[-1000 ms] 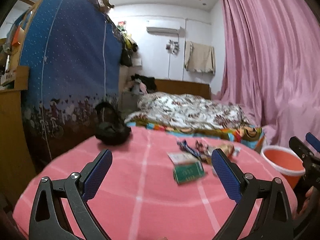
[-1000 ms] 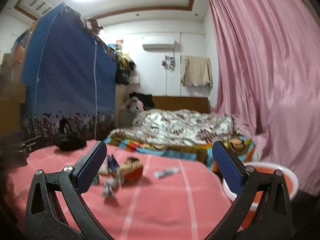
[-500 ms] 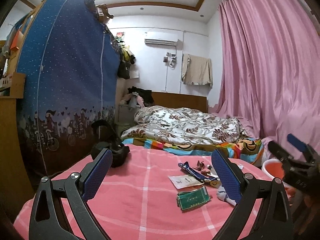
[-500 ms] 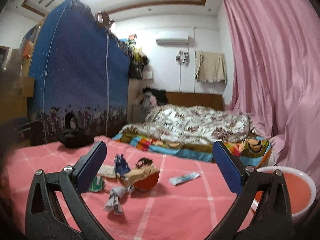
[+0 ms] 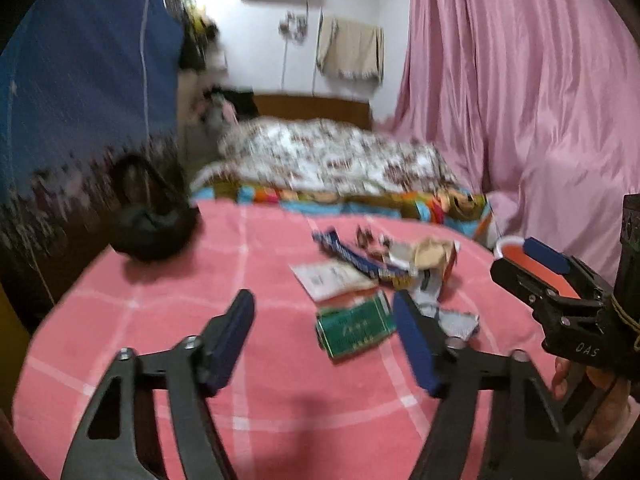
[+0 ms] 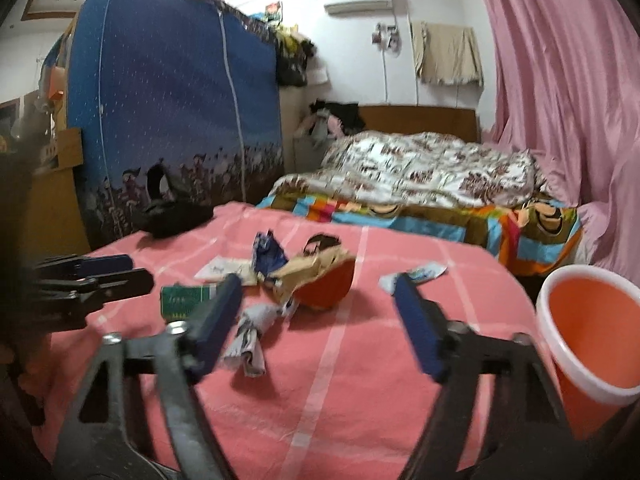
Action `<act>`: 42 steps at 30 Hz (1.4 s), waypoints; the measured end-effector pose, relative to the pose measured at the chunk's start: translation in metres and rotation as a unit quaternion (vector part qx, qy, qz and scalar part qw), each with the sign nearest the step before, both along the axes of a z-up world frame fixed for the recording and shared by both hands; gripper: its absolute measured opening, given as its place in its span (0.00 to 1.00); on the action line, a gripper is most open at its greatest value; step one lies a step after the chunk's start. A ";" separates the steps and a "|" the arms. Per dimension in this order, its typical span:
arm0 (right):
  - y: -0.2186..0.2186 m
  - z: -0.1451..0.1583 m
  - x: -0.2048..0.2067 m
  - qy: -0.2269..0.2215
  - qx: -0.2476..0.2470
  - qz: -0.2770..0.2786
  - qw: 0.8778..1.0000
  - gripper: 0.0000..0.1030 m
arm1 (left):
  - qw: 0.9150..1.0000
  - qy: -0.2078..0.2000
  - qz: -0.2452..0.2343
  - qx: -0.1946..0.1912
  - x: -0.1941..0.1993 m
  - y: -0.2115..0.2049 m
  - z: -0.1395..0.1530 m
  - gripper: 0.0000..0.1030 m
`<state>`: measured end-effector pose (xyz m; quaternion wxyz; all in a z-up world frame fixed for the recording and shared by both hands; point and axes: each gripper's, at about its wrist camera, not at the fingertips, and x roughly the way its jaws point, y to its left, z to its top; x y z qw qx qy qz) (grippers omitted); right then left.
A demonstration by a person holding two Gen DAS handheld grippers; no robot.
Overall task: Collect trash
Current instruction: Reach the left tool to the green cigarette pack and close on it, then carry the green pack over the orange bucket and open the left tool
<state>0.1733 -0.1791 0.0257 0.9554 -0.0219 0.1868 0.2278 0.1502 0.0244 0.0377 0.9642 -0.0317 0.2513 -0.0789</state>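
Note:
Trash lies in a heap on the pink checked cloth (image 5: 168, 320): a green carton (image 5: 354, 330), a white leaflet (image 5: 326, 278), a blue wrapper (image 5: 344, 250), a crumpled tan and red bag (image 6: 320, 280) and a crumpled grey wrapper (image 6: 250, 330). A small wrapper (image 6: 420, 274) lies apart to the right. An orange bucket (image 6: 596, 332) with a white rim stands at the right edge. My left gripper (image 5: 324, 320) is open and empty, just short of the green carton. My right gripper (image 6: 318, 304) is open and empty, over the heap.
A black bag (image 5: 150, 220) sits at the cloth's far left corner. A blue fabric wardrobe (image 6: 168, 112) stands to the left. A bed with a flowered quilt (image 6: 420, 172) lies behind. Pink curtains (image 5: 520, 100) hang on the right.
Both grippers have tilted down and moved in toward the trash heap. Both pairs of fingers have narrowed somewhat but remain open and empty.

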 end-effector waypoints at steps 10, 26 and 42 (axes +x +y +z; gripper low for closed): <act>0.004 -0.009 0.006 0.036 0.008 0.019 0.999 0.67 | 0.994 0.102 -0.042 -0.018 0.034 -0.007 -0.017 0.39; 0.023 -0.019 0.003 0.073 -0.002 0.079 0.994 0.45 | 0.993 0.095 -0.050 -0.050 0.025 0.003 -0.008 0.00; 0.014 0.005 -0.031 -0.032 0.014 0.105 0.994 0.11 | 1.000 -0.008 -0.013 -0.014 -0.026 -0.006 0.010 0.00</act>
